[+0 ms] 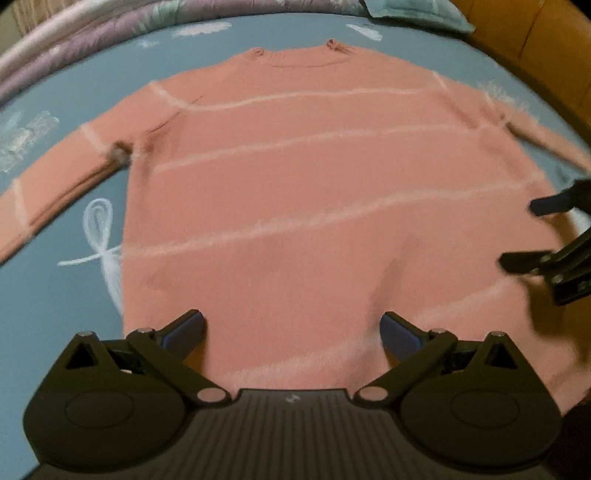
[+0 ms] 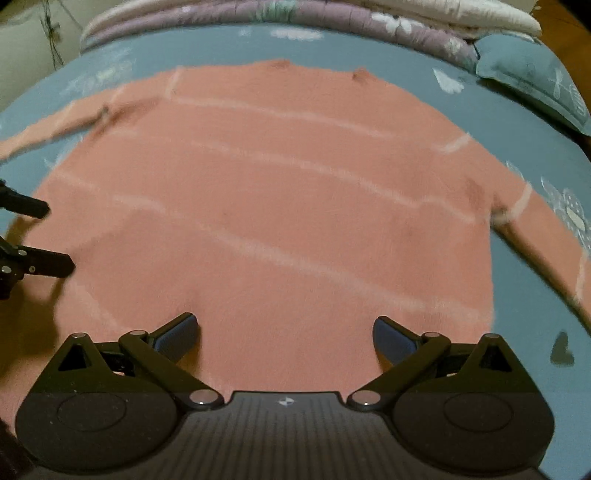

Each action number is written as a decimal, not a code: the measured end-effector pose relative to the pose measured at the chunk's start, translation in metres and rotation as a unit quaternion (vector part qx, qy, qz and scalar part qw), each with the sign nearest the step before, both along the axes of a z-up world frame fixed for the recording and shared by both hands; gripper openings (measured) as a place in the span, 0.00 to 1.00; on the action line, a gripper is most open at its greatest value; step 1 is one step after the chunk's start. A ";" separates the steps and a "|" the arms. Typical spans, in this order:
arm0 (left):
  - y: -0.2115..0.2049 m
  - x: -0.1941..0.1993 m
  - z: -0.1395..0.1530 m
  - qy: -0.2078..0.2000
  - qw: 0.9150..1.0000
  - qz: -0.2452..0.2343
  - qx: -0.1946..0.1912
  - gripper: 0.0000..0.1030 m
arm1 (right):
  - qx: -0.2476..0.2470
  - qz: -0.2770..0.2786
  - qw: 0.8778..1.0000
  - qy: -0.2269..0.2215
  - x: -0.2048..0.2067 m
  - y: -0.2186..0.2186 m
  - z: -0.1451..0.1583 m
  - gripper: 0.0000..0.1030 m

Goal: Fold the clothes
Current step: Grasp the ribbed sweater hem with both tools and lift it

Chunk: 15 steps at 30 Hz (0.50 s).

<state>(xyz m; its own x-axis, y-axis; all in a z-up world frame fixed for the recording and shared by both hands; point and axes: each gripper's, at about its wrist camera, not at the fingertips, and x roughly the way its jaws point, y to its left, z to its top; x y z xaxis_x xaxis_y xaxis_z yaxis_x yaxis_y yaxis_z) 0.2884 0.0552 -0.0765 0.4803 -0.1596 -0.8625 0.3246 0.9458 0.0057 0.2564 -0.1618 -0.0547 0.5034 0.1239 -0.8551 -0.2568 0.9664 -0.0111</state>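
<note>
A salmon-pink fuzzy sweater (image 1: 314, 192) with thin white stripes lies flat on the bed, collar at the far end, hem nearest me. Both sleeves spread sideways: the left sleeve (image 1: 55, 188) and the right sleeve (image 2: 543, 236). My left gripper (image 1: 291, 328) hovers open over the hem, nothing between its fingers. My right gripper (image 2: 284, 330) is open too, above the hem's right part (image 2: 295, 258). Each gripper shows in the other's view: the right gripper (image 1: 521, 232) at the right edge, the left gripper (image 2: 55, 236) at the left edge.
A blue bedsheet (image 1: 48, 314) with white flower prints lies under the sweater. A folded purple and white quilt (image 2: 295, 13) runs along the far side. A blue pillow (image 2: 535, 74) lies at the far right, and orange wood (image 1: 535, 44) stands beyond it.
</note>
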 end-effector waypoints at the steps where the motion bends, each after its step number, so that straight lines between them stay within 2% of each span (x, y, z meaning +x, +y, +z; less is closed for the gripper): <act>1: 0.001 -0.004 -0.001 -0.001 1.000 0.000 0.004 0.99 | 0.003 -0.003 1.000 -0.001 -0.006 -0.002 0.000 1.00; 6: 0.016 -0.033 -0.001 -0.006 1.000 0.016 -0.004 0.99 | 0.016 -0.015 0.999 -0.024 -0.040 -0.016 -0.002 1.00; 11: 0.012 -0.063 0.004 -0.016 1.000 0.018 0.003 0.99 | 0.004 0.005 0.997 -0.081 -0.064 -0.010 0.006 1.00; 15: 0.005 -0.086 0.020 -0.084 0.996 0.001 -0.018 0.99 | -0.007 0.023 0.992 -0.127 -0.082 -0.004 0.013 1.00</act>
<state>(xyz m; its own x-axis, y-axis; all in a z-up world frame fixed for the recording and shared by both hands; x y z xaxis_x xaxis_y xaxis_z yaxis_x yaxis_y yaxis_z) 0.2028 0.0607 -0.0565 0.6170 -0.1883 -0.7641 0.3199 0.9471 0.0249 0.1746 -0.1659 -0.0421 0.6966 0.1407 -0.7035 -0.2876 0.9531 -0.0942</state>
